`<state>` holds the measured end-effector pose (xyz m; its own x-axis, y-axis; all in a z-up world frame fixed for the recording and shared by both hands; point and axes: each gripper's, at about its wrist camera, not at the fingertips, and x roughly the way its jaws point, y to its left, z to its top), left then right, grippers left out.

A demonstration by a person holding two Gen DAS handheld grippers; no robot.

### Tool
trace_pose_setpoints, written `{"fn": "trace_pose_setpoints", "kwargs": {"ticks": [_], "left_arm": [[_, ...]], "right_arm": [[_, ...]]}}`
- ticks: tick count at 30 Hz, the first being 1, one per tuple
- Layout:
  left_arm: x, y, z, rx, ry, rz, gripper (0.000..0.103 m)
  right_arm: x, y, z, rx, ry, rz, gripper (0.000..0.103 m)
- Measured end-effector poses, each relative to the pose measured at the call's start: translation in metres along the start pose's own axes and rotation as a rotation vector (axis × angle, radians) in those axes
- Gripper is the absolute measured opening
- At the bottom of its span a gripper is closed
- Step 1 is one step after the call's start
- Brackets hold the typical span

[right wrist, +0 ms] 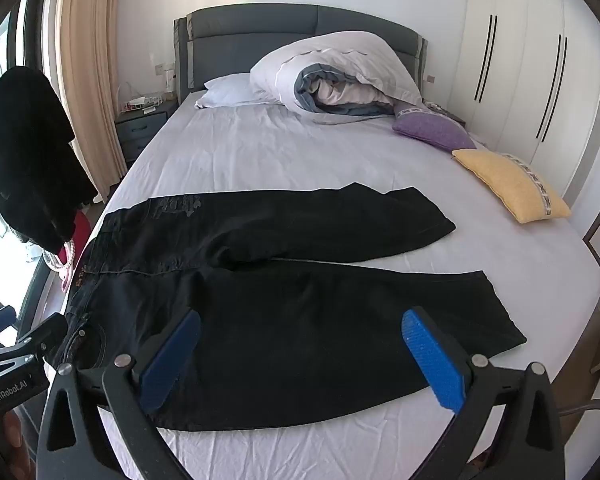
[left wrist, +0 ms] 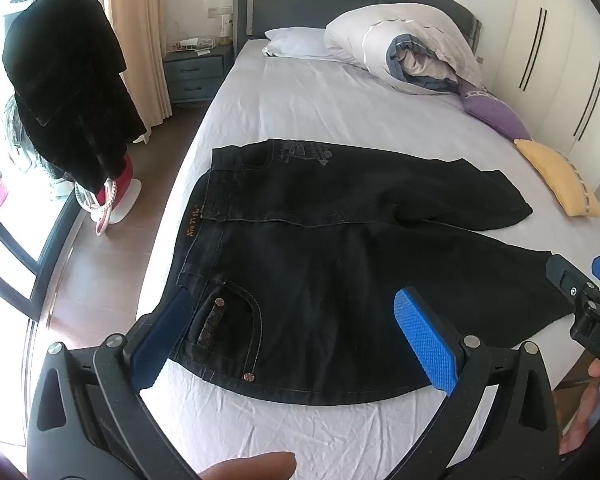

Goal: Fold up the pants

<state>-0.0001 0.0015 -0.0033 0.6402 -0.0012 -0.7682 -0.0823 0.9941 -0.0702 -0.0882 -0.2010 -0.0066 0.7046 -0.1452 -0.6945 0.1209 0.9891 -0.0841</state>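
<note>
A pair of black jeans (left wrist: 320, 248) lies flat across the near part of the white-sheeted bed (left wrist: 320, 112), waistband to the left and both legs spread to the right. My left gripper (left wrist: 288, 320) hovers open over the near hip pocket, blue pads wide apart, nothing between them. In the right wrist view the same jeans (right wrist: 284, 280) fill the foreground, and my right gripper (right wrist: 304, 344) hangs open above the near leg, holding nothing. The right gripper's body shows at the right edge of the left wrist view, and the left gripper's body at the lower left of the right wrist view.
A rolled duvet (right wrist: 332, 80), a white pillow (right wrist: 232, 90), a purple cushion (right wrist: 432, 130) and a yellow cushion (right wrist: 512, 186) lie on the far and right parts of the bed. A dark coat (left wrist: 64, 80) hangs on a stand left of the bed, by a nightstand (left wrist: 194, 74).
</note>
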Motion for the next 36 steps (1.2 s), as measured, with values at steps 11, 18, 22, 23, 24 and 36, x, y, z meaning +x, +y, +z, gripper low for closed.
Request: {"fn": "trace_pose_setpoints", "kwargs": {"ticks": [11, 18, 22, 23, 24, 36], "left_arm": [[0.0008, 0.0024, -0.0022, -0.002, -0.001, 0.001, 0.103], [0.0007, 0.0021, -0.002, -0.002, 0.0, 0.003, 0.103], [0.0008, 0.0019, -0.0021, -0.001, 0.0, 0.003, 0.103], [0.0008, 0.0018, -0.002, -0.001, -0.001, 0.004, 0.103], [0.0009, 0.0021, -0.0023, 0.0, -0.001, 0.005, 0.103], [0.0025, 0.0037, -0.0016, -0.002, 0.0, 0.007, 0.103]], "right_arm": [[0.0041, 0.0017, -0.0043, 0.001, 0.004, 0.003, 0.103], [0.0047, 0.0013, -0.004, 0.002, 0.007, 0.005, 0.103], [0.005, 0.0013, -0.0042, 0.002, 0.008, 0.005, 0.103], [0.005, 0.0013, -0.0041, 0.002, 0.008, 0.005, 0.103], [0.0054, 0.0016, -0.0046, 0.001, 0.008, 0.005, 0.103], [0.0059, 0.0034, -0.0082, 0.0, 0.01, 0.007, 0.103]]}}
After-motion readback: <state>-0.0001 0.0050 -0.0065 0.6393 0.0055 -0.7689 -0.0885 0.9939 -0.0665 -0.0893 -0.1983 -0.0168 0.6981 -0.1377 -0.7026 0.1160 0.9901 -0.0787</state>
